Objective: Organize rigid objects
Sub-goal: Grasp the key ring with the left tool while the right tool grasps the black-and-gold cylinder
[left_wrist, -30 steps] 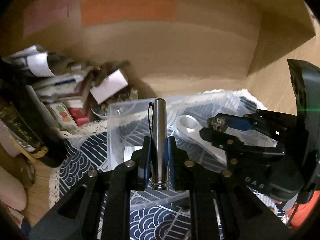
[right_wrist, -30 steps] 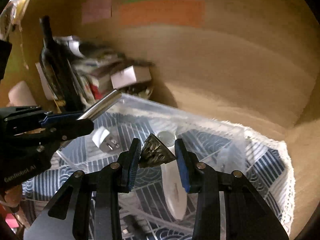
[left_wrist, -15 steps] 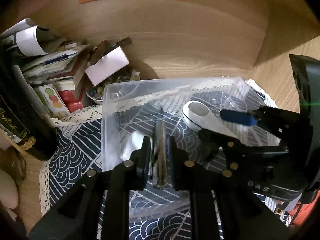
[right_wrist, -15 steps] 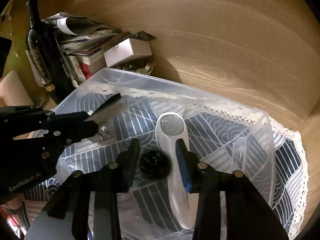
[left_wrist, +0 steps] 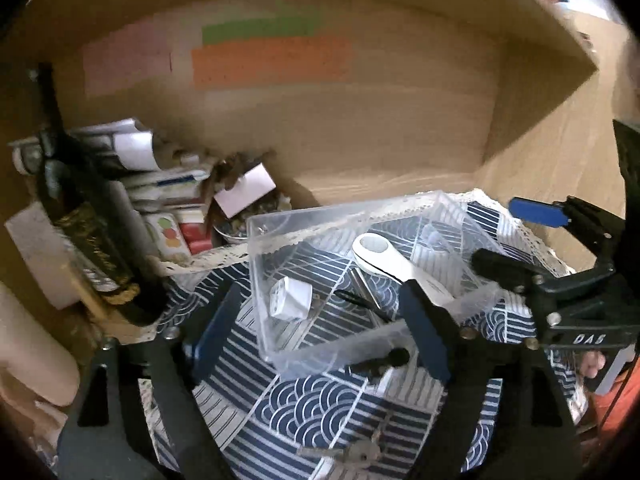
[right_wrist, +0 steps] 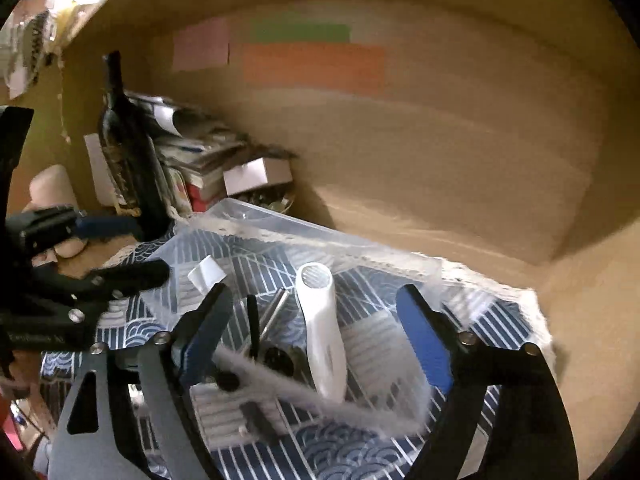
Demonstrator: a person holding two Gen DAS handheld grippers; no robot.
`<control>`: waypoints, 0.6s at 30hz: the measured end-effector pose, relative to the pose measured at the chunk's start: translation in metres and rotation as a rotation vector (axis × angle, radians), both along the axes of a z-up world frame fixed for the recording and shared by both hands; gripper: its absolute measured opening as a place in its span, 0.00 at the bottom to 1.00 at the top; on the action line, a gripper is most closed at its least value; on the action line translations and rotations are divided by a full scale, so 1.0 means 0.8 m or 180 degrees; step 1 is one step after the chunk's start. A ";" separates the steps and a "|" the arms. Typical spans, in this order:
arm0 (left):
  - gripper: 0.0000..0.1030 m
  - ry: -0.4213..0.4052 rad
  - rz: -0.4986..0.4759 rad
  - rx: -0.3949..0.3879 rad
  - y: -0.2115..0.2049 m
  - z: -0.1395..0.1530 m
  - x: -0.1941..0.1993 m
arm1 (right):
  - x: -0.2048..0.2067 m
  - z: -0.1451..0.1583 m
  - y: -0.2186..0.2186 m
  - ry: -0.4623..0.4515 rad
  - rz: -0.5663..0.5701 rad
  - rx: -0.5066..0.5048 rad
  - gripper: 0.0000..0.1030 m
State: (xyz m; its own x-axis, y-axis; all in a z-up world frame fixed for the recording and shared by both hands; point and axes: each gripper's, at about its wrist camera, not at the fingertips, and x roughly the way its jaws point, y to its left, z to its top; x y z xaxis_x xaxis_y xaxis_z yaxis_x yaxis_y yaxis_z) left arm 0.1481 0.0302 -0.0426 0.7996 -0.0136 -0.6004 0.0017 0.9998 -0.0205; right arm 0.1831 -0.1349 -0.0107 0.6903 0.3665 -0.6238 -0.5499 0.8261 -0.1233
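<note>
1. Wooden alcove with pink, green and orange paper strips (left_wrist: pixel 272 60) on the back wall; bench (left_wrist: pixel 532 168) of pale wood carrying a blue wave-pattern cloth (left_wrist: pixel 320 404) with a lace edge. Clutter at left: dark bottle (left_wrist: pixel 92 240), stacked papers and small boxes (left_wrist: pixel 168 184).
2. Clear plastic bin (left_wrist: pixel 320 352) on the cloth, open-topped. Inside: white handheld device (left_wrist: pixel 396 264), metal cylinder (right_wrist: pixel 274 314), thin black rod (right_wrist: pixel 253 326), small round dark item (right_wrist: pixel 278 360), white adapter (left_wrist: pixel 290 300).
3. Left gripper (left_wrist: pixel 320 320): blue-padded fingers spread wide, nothing between them; a second ago clamped on the metal cylinder, half a second ago lowered into the bin with it.
4. Right gripper (right_wrist: pixel 316 328): fingers likewise wide apart and empty; a second ago closed on the small dark faceted item, now apparently the round piece lying near the cylinder.
5. Both grippers raised and pulled back from the bin compared with half a second ago.
6. Judgement: both releases complete, two more rigid items filed in the bin. Keys (left_wrist: pixel 360 456) and a dark screw-like piece (left_wrist: pixel 380 360) lying on the cloth outside the bin, likely next for collection.
</note>
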 end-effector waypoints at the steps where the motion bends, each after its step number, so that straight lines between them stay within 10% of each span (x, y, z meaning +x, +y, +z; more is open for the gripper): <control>1: 0.90 0.0000 -0.0005 0.0011 -0.001 0.001 -0.006 | -0.009 0.003 -0.005 -0.0040 -0.0029 0.0003 0.82; 6: 0.96 0.0039 -0.0042 0.0007 -0.003 -0.007 -0.044 | -0.054 0.006 -0.035 -0.0074 -0.0145 0.0150 1.00; 18: 0.96 0.0771 -0.0143 0.0104 -0.016 -0.108 -0.079 | -0.127 -0.073 -0.066 0.0260 -0.0326 -0.0060 1.00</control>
